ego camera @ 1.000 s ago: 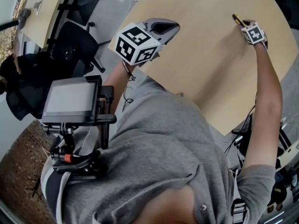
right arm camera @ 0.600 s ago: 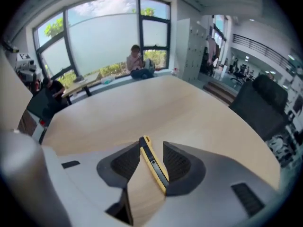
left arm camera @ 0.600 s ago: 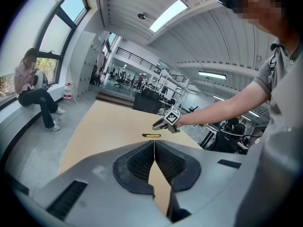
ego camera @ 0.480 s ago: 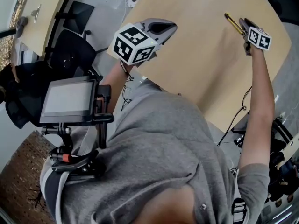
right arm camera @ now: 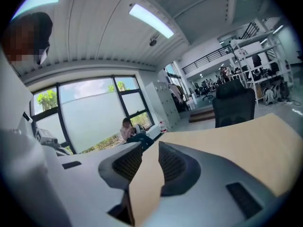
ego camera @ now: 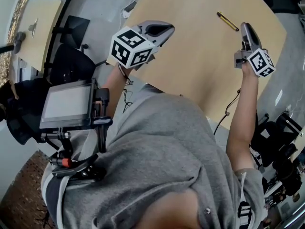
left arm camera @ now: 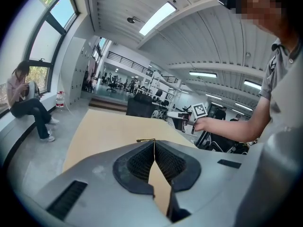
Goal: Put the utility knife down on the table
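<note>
— When judged from the head view: down by now, or not?
— Seems down. Look at the slim yellow-and-black utility knife (ego camera: 228, 21): lying flat on the pale tan round wooden table (ego camera: 200, 66), toward the far side, touching neither gripper.
— And what about the grey plastic right gripper (ego camera: 245, 29)?
— Held up just beside the knife but apart from it, with the tips pointing roughly toward it. In its own view, right gripper (right arm camera: 150, 148) with jaws spread, showing only bare tabletop through the gap. Released, grasping nothing.
— And the grey plastic left gripper (ego camera: 167, 29)?
— Hovering over the near edge of the table, well apart from the knife. In its own view, left gripper (left arm camera: 154, 143) clenched, with the pads meeting at the tips and nothing between them. Can also find the knife (left arm camera: 146, 140) there, small, just above the closed tips, far across the table.
— So, which step in hand?
— Probably the very end: placing done, only the retreat of the right gripper left. Judged only from the spread jaws and the free knife.
— Needed for the next move?
— Not much. Lift the right gripper up and back toward the body, without sweeping low over the knife. Leave the left gripper alone. Perhaps check that the knife rests steady and away from the edge. Looks so from above, but too small to tell whether the blade is out or in.
</note>
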A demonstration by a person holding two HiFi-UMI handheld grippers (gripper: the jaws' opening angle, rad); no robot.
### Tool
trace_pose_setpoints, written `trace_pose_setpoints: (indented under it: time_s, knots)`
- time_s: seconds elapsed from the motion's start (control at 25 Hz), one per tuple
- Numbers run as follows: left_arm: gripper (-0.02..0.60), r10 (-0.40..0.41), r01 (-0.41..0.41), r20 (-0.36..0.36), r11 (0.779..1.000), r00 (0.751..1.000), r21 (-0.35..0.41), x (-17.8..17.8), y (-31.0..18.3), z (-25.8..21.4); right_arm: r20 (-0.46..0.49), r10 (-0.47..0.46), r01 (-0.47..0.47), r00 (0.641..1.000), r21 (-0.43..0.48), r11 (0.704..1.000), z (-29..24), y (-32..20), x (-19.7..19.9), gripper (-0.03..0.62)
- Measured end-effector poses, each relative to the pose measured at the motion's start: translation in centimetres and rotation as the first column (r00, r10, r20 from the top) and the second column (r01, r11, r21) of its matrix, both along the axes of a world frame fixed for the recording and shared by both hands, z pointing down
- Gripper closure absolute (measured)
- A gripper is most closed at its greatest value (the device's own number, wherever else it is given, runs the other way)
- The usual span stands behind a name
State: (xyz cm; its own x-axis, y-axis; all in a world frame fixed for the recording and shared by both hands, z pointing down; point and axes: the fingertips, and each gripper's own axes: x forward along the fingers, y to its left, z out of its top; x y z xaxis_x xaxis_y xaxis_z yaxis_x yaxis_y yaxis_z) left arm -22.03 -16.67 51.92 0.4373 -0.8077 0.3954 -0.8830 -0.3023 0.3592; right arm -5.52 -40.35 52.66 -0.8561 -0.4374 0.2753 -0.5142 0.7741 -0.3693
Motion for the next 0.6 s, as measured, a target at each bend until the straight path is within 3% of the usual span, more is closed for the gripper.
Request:
trace_pose_setpoints:
  time_s: [0.24, 0.6]
  knots:
    - [0.575, 0.036, -0.036, 0.013, 0.999, 0.999, 0.026, 0.6, -1.1, -0.6, 0.149, 0.034, -0.038, 0.988, 0.024, 0.999, -5.8, 5.5, 2.5, 0.482]
    - [0.574, 0.123, -0.125, 0.032, 0.989, 0.992, 0.081, 2.5, -0.7, -2.5, 0.209, 0.057, -0.093, 0.976, 0.17, 0.981, -13.9, 13.3, 6.4, 0.482]
